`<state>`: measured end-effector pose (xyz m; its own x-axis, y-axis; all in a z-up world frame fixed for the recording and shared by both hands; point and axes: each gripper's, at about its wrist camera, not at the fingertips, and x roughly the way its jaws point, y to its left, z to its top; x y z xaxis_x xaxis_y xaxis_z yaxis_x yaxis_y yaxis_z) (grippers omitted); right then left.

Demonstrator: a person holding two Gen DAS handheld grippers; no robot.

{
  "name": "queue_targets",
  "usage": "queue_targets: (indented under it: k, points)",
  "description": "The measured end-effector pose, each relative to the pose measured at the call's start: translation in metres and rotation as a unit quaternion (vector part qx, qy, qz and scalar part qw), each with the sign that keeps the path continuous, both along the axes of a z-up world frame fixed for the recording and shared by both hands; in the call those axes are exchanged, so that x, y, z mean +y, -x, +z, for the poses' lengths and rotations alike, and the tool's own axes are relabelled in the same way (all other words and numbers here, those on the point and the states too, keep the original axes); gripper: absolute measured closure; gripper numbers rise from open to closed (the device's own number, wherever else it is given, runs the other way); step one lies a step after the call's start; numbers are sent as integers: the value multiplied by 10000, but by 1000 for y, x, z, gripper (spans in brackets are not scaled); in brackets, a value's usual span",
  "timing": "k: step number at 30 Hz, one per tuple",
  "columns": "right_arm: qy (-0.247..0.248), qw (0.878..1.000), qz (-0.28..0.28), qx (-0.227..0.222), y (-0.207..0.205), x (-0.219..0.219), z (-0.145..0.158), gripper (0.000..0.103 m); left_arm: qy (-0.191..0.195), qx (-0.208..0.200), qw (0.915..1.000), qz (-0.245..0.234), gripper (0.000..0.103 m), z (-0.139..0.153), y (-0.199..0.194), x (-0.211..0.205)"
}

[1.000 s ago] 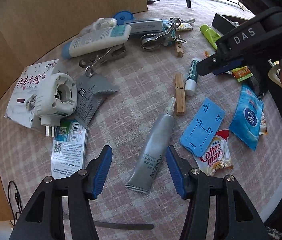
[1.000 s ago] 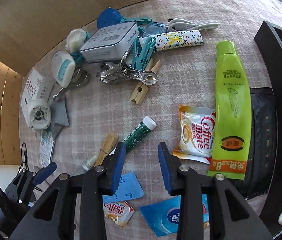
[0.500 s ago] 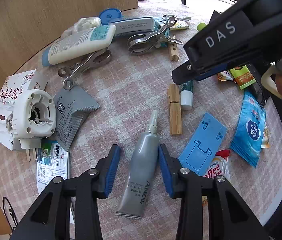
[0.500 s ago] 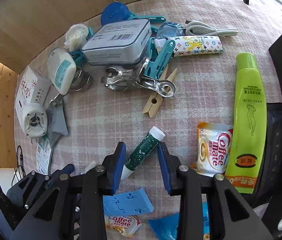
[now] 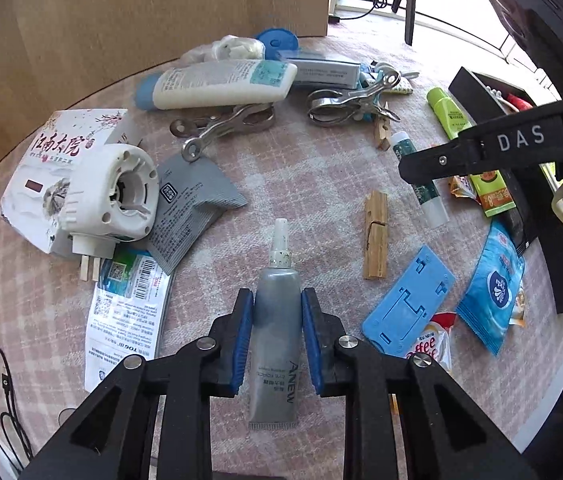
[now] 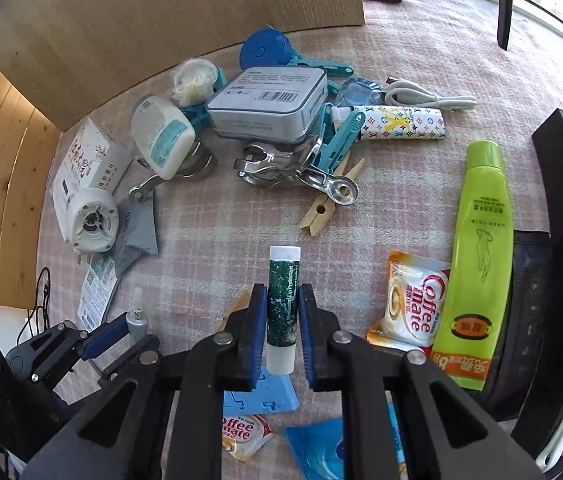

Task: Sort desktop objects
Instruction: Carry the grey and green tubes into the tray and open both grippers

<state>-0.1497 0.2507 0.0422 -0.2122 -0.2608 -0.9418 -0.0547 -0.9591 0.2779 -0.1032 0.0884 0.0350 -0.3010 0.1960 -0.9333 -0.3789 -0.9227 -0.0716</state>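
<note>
closing on two items at once, both grippers now have their targets between the blue pads. a second ago the left gripper (image 5: 277, 332) stood wide with the grey tube (image 5: 275, 344) lying off-centre ahead of it; now the tube runs straight down the middle of the jaws, nozzle pointing away from the gripper, crimped end toward the camera, and both pads sit against its sides. the jaws are closing, so the grasp on the tube is being tightened rather than finished.

the right gripper (image 6: 283, 328) shows the same change. a second ago the green lip balm stick (image 6: 282, 304) lay ahead and to one side of the half-open jaws; now it stands between the pads, white cap away from the gripper, white base toward the camera, and the pads press its flanks while the jaws are closing.

judgement: both picks are at the clamp stage, and each item appears to rest at or just above the checked tablecloth (image 6: 201, 216). the next step calls for a lift and a carry. the black tray (image 6: 561, 240), to the right of the right gripper, looks a likely destination, though the frames do not confirm it. risk: the tube is soft and may deform or slip under pressure.
</note>
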Motion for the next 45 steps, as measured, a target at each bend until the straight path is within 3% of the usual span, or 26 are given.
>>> queue_targets:
  k: [5, 8, 18, 29, 35, 38, 39, 40, 41, 42, 45]
  points:
    - [147, 9993, -35, 340, -22, 20, 31, 87, -191, 258, 9994, 88, 81, 28, -5, 0]
    - [151, 9982, -157, 553, -27, 54, 48, 87, -329, 394, 9987, 35, 81, 43, -1, 6]
    - [-122, 9900, -895, 1081, -64, 157, 101, 87, -687, 760, 9925, -668, 81, 93, -7, 77]
    - [-833, 9691, -2042, 1108, -132, 284, 115, 87, -1311, 623, 9708, -1911, 81, 131, -37, 211]
    - [-1032, 9581, -2474, 1010, -159, 326, 111, 87, -1442, 483, 9551, -2541, 81, 140, -64, 277]
    - [-1065, 9553, -2571, 998, -166, 337, 110, 87, -1427, 496, 9516, -2675, 80, 142, -74, 304]
    - [-1071, 9545, -2599, 992, -167, 340, 110, 85, -1385, 475, 9522, -2680, 76, 141, -75, 311]
    - [-1087, 9530, -2662, 955, -169, 343, 110, 82, -1321, 390, 9537, -2672, 58, 139, -74, 318]
    - [-1067, 9517, -2717, 950, -170, 346, 110, 74, -1301, 323, 9560, -2609, 51, 137, -72, 321]
    - [-1025, 9510, -2743, 992, -172, 347, 111, 69, -1330, 330, 9577, -2530, 52, 136, -70, 321]
    - [-1067, 9502, -2729, 1061, -173, 346, 114, 69, -1271, 446, 9617, -2388, 52, 134, -65, 314]
